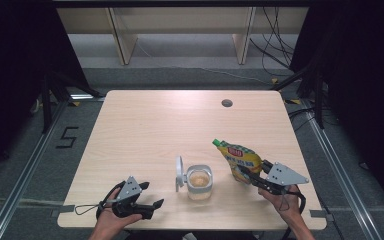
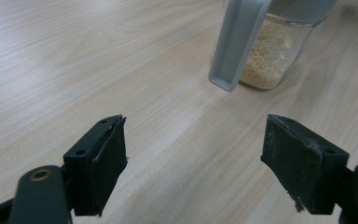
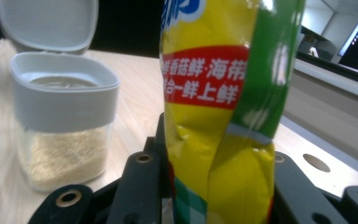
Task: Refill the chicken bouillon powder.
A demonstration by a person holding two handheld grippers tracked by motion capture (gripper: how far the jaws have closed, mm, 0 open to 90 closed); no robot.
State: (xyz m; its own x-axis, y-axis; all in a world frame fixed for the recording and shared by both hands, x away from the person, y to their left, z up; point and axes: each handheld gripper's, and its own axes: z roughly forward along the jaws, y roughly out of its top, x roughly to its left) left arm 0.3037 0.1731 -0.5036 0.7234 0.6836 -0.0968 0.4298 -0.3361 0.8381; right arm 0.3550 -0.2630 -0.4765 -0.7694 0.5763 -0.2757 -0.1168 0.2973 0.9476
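While right gripper (image 1: pixel 252 176) clamps pouch (image 1: pixel 241 158), jar (image 1: pixel 199 182) seemingly uncapped.

Pale wooden table (image 1: pixel 145 120) on grey floor (image 1: pixel 25 165), light shelving (image 1: pixel 180 25) behind, dark curtains (image 1: pixel 10 60) either side.

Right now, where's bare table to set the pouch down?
Free: the far half of the table, up to the hole. Also the near-left, between left tool and jar. Crowded: near-right, jar beside pouch.

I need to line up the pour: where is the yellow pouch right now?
In the high view the yellow pouch sits right of centre near the table's front edge, clamped in the right gripper, just right of the open jar.
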